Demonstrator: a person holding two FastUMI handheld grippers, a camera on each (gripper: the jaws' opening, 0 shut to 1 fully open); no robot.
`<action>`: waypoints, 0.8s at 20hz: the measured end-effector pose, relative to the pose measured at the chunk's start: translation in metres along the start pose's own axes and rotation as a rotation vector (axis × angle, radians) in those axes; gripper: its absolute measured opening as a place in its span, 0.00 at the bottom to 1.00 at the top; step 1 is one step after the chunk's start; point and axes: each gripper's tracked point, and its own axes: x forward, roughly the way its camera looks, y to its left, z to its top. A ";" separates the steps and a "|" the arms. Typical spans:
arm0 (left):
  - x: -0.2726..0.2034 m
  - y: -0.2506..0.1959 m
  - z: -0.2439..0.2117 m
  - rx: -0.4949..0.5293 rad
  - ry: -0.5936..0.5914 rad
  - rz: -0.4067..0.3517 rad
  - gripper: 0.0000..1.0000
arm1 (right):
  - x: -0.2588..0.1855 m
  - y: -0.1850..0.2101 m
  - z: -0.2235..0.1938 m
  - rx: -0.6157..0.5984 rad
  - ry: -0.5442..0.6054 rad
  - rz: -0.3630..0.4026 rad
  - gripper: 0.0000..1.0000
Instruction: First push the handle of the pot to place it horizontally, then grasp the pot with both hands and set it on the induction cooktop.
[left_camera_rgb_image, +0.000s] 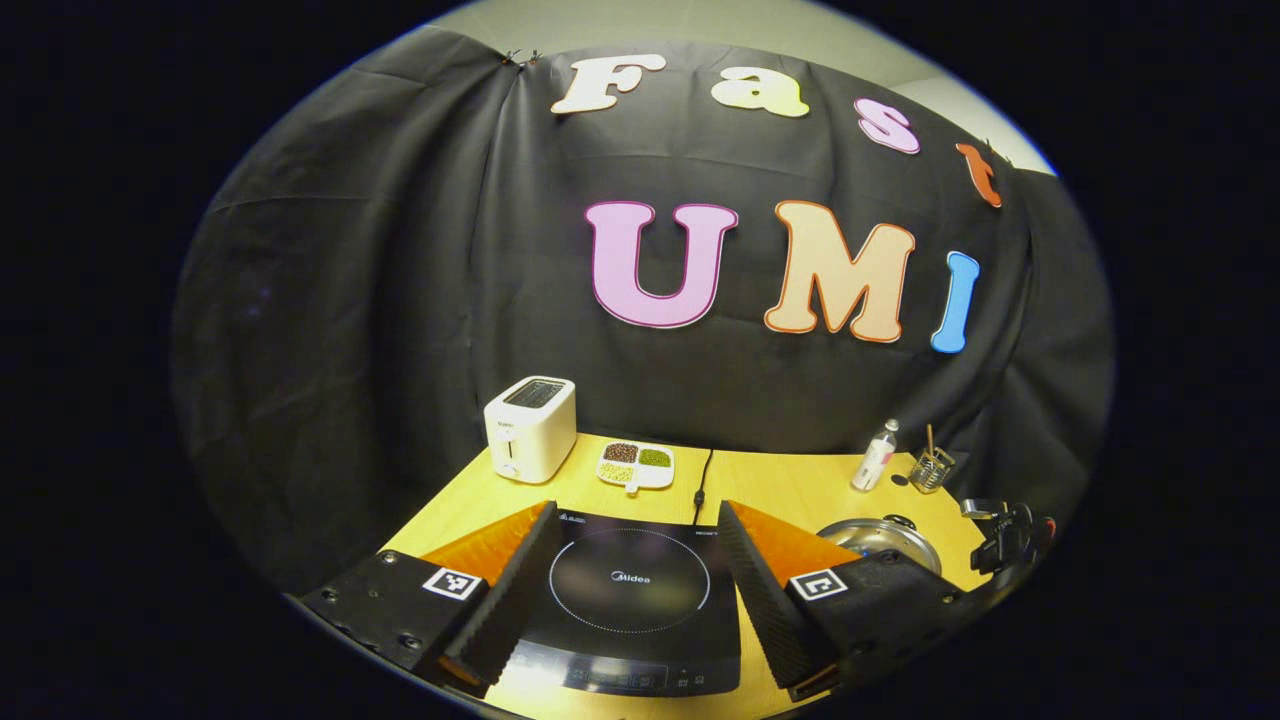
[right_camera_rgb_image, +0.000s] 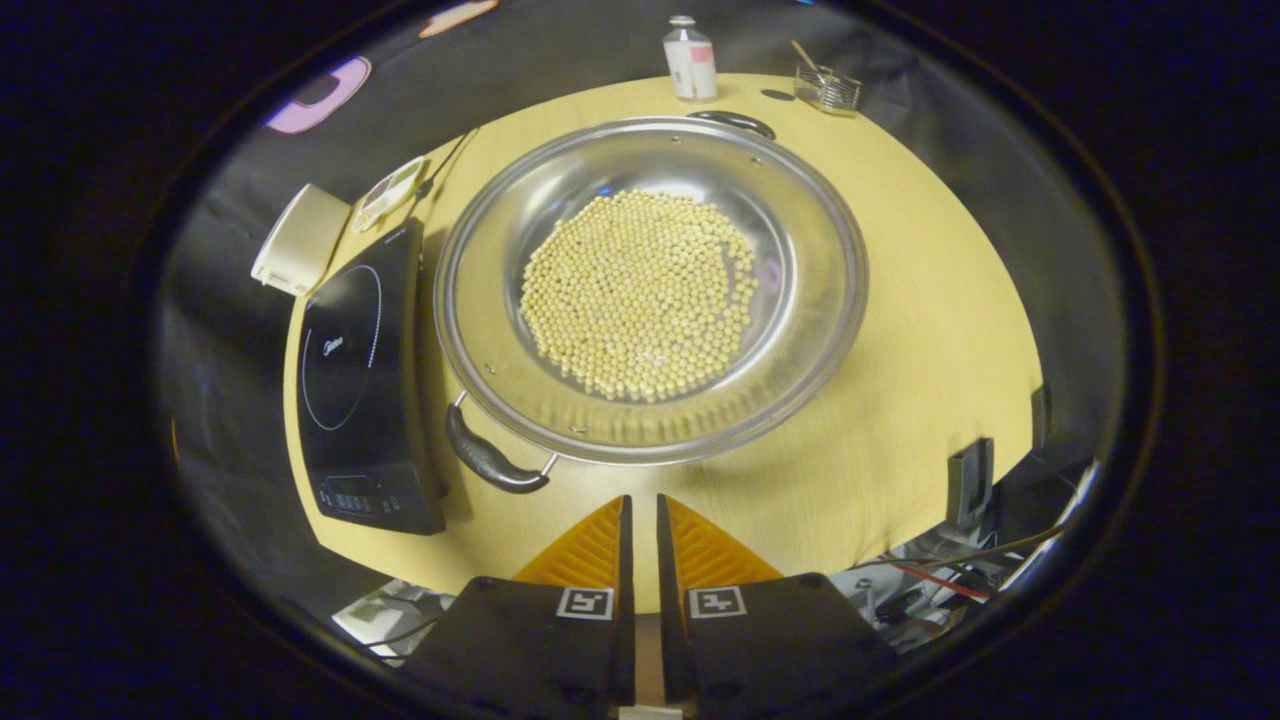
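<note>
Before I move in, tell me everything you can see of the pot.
The pot is a wide, shallow pan that looks like shiny steel, lidless, sitting flat on the yellow table right beside the induction cooktop, not on it. Pale round beans cover its bottom. It has two dark loop handles: the near handle points toward the camera and the cooktop's front corner, the far handle lies opposite. The right gripper sits just short of the rim, nearly closed, touching nothing.

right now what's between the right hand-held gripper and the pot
Nothing: in the right gripper view only bare yellow table lies between the right hand-held gripper and the pot; its near handle sits off to one side.
</note>
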 end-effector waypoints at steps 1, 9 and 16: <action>-0.001 0.003 -0.003 0.001 0.000 0.001 0.96 | 0.002 0.003 -0.001 -0.022 -0.001 -0.006 0.13; -0.005 0.025 -0.017 -0.047 0.026 0.043 0.96 | 0.020 0.024 0.009 -0.077 -0.028 -0.048 0.13; -0.009 0.026 -0.017 -0.029 0.021 0.032 0.96 | 0.020 0.036 0.016 -0.136 -0.065 -0.090 0.08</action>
